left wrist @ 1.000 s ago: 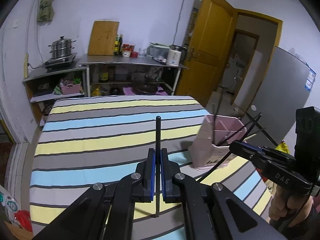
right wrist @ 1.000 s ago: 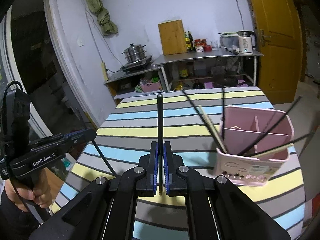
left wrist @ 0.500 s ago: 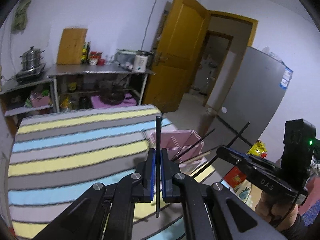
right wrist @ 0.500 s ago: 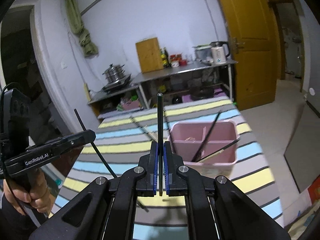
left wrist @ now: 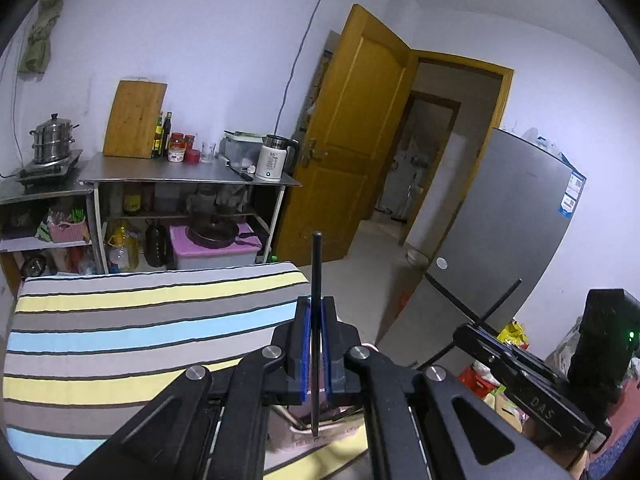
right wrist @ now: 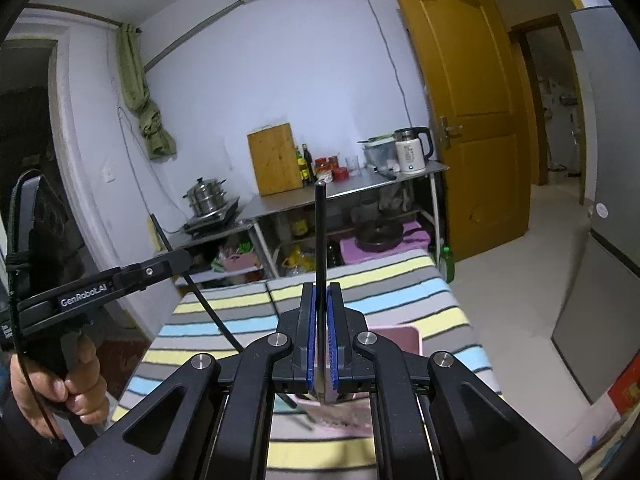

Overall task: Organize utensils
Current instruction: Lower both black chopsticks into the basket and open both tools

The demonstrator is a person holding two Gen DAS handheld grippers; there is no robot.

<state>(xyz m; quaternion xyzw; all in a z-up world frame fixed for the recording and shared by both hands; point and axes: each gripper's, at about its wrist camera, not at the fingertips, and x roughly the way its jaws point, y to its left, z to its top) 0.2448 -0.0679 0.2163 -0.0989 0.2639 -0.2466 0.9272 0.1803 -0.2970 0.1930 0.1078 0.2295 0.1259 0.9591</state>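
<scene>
Two black chopsticks are held, one [left wrist: 316, 280] clamped upright in the left gripper [left wrist: 314, 354] and one [right wrist: 320, 240] in the right gripper [right wrist: 321, 350], above one pink utensil holder [right wrist: 400, 338] on one striped tablecloth [left wrist: 120, 320].

Pink holder [right wrist: 404, 338] mostly hidden behind my right claw [right wrist: 322, 354]; compartments, contents can't tell. In left view holder [left wrist: 298, 438] only sliver under my left claw [left wrist: 315, 360]. Lower end of each chopstick [left wrist: 316, 320] masked by claw body. Desk [left wrist: 120, 344] near edge cut off by frame. Fridge label [left wrist: 573, 194] too small to read.
</scene>
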